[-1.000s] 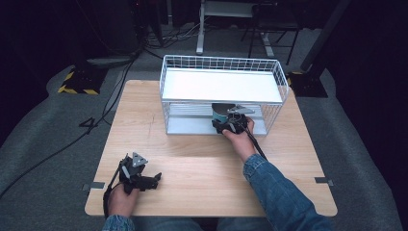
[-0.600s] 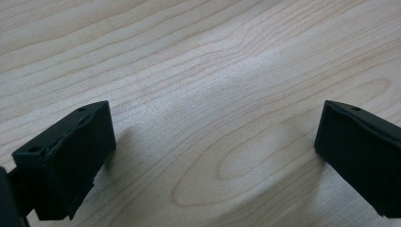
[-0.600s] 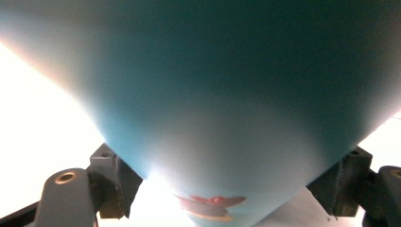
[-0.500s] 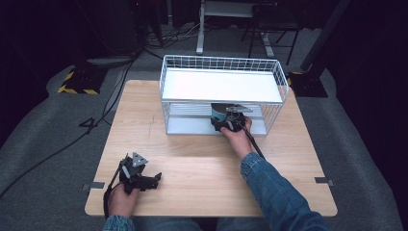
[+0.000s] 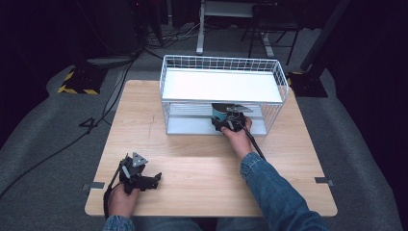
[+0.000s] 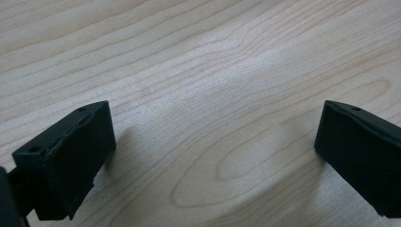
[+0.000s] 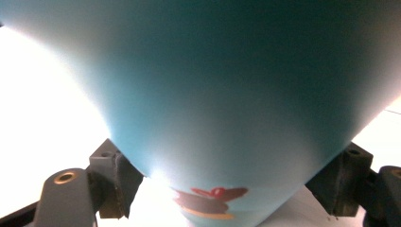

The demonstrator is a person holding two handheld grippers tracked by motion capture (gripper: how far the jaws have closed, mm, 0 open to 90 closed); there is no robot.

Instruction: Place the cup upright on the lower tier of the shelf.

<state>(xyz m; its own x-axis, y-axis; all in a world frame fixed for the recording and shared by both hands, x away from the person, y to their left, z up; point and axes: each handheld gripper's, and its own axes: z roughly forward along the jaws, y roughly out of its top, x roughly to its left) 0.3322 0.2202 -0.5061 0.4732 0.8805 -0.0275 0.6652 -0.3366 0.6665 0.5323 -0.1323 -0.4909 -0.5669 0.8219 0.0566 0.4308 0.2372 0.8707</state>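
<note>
A teal bowl-like cup [image 5: 219,113] with a dark inside sits at the lower shelf of a white wire rack [image 5: 166,86]. My right gripper [image 5: 223,121] reaches into that shelf opening from the front and is shut on the cup. In the right gripper view the teal cup [image 7: 227,85] presses against both jaws, and a small red and orange picture shows on its side. My left gripper [image 5: 155,180] rests on the wooden table [image 5: 192,161] near the front left corner. It is open [image 6: 213,161], with bare wood between its jaws.
The rack stands at the table's far middle, and its flat white top shelf [image 5: 221,84] roofs the lower shelf. A cable [image 5: 254,144] trails back from the right gripper along the sleeve. Dark floor with cables and stands surrounds the table.
The right hand has edged very slightly toward the rack with the cup. The left gripper has stayed put.
</note>
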